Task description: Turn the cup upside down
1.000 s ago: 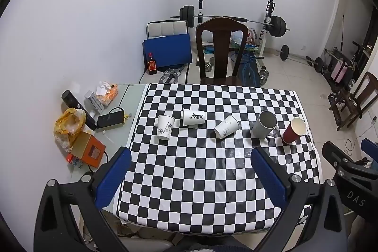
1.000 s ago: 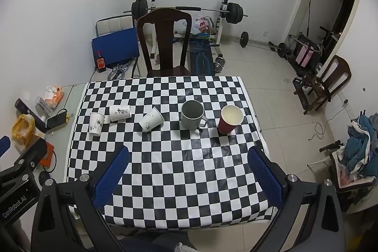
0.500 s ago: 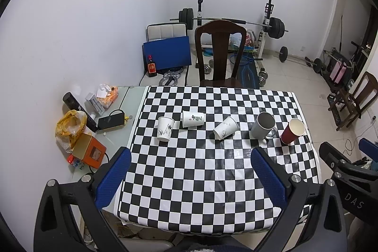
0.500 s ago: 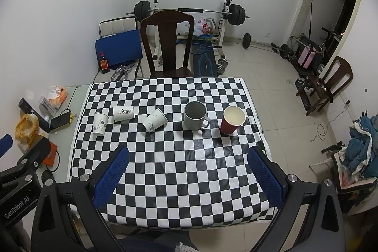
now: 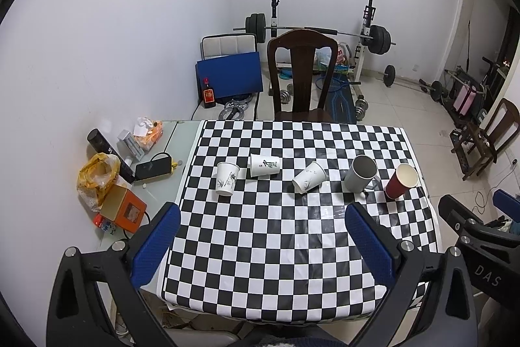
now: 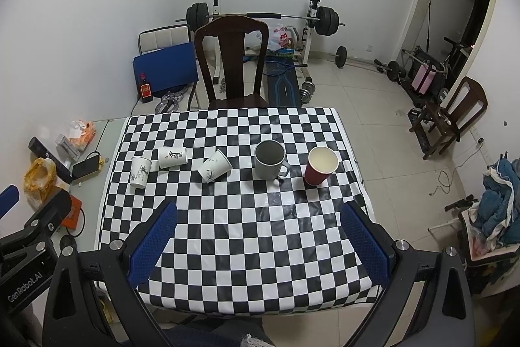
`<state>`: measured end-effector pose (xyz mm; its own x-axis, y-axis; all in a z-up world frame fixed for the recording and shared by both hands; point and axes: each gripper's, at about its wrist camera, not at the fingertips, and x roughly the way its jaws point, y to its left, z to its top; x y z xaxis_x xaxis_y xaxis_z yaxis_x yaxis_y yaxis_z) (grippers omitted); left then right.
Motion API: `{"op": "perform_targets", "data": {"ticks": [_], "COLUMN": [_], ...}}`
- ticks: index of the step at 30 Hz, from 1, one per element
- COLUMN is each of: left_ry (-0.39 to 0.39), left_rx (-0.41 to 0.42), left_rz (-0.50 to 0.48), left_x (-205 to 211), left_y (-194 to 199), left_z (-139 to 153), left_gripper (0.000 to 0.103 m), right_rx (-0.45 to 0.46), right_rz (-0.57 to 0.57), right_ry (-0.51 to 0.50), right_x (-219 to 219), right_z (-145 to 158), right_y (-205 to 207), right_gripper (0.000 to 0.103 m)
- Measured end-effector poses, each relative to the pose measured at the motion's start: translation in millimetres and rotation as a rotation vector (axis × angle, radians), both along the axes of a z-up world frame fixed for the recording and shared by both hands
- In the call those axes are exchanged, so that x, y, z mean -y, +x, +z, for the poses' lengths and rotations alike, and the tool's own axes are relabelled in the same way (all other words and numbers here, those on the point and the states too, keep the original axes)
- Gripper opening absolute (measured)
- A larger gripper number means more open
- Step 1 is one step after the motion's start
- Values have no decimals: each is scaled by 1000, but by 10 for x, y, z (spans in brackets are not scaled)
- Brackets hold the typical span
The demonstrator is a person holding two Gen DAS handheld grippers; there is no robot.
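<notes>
Worktop [image 5: 292,249]: a table under a black-and-white checked cloth, filling the middle of both views; five cups stand or lie in a loose row across its far half.
Left gripper [image 5: 263,246]: held high over the near edge, its blue-padded fingers [image 5: 156,239] spread wide and holding nothing.
Right gripper [image 6: 260,243]: the same pose (also well apart from every cup), fingers [image 6: 364,239] spread wide, empty.
Grey mug [image 6: 269,160]: upright, right of centre, handle toward the near right.
Red cup [image 6: 320,165]: upright at the far right, near the cloth's right edge.
White cup, far left [image 5: 227,178]: upright, near the cloth's left edge.
White cup, on its side [image 5: 265,165]: just right of it, lying down.
White cup, tilted [image 5: 308,177]: middle of the row, tipped over with its mouth to the far right.
Task state: not yet begun, by my judgement; which cup is meant cannot be told.
Risks: paper cups are light, so a hard squeeze could crush one, and a clumsy approach could roll the lying cups; the cups near the cloth's edges could be knocked off; the glossy cloth may let a cup slide.
</notes>
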<state>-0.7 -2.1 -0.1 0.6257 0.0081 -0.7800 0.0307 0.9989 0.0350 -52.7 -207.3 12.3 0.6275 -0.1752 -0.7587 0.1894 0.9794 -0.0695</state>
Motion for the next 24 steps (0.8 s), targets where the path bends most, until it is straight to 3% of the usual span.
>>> {"op": "perform_targets", "data": {"ticks": [24], "left_ry": [-2], "left_rx": [8], "left_rz": [-2], "left_x": [3], "left_y": [-13], "left_z": [1], "left_gripper": [103], "right_rx": [10], "right_rz": [1], "right_ry": [7], "right_x": [23], "right_z": [61], "right_y": [-17], "right_gripper": [101]}}
